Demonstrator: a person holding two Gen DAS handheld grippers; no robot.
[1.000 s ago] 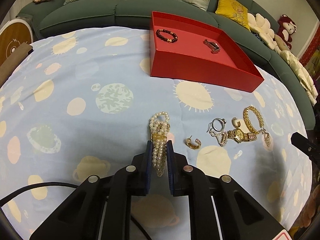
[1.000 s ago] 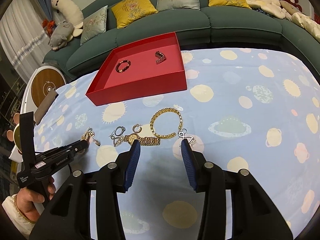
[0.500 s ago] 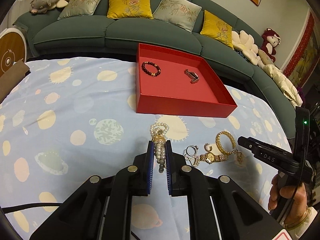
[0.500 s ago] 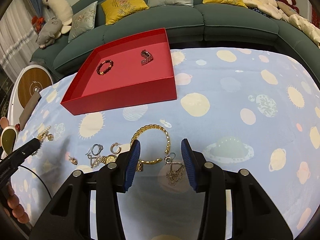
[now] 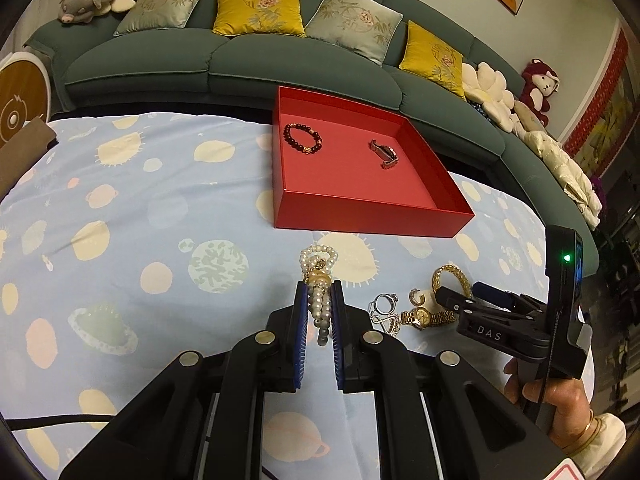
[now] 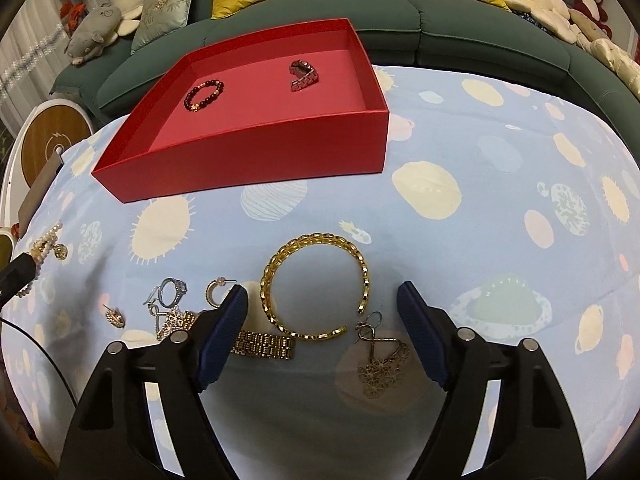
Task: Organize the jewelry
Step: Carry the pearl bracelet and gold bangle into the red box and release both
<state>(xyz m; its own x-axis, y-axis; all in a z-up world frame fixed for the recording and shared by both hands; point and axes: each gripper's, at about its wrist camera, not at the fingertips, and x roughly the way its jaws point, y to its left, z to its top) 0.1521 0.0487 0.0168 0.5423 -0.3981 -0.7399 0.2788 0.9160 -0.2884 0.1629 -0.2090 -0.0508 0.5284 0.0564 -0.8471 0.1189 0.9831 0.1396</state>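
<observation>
Pearls pinched in the closed left gripper, right gripper wide open, empty; dangling strands could slip before the tray.

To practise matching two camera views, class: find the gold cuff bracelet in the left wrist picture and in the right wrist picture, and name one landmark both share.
Left wrist view: the gold cuff bracelet lies at right of centre on the cloth, partly behind the right hand-held gripper.
Right wrist view: it lies at lower centre, just ahead of the wide-open fingers.
Shared landmark: the red tray, beyond the bracelet in both.
</observation>
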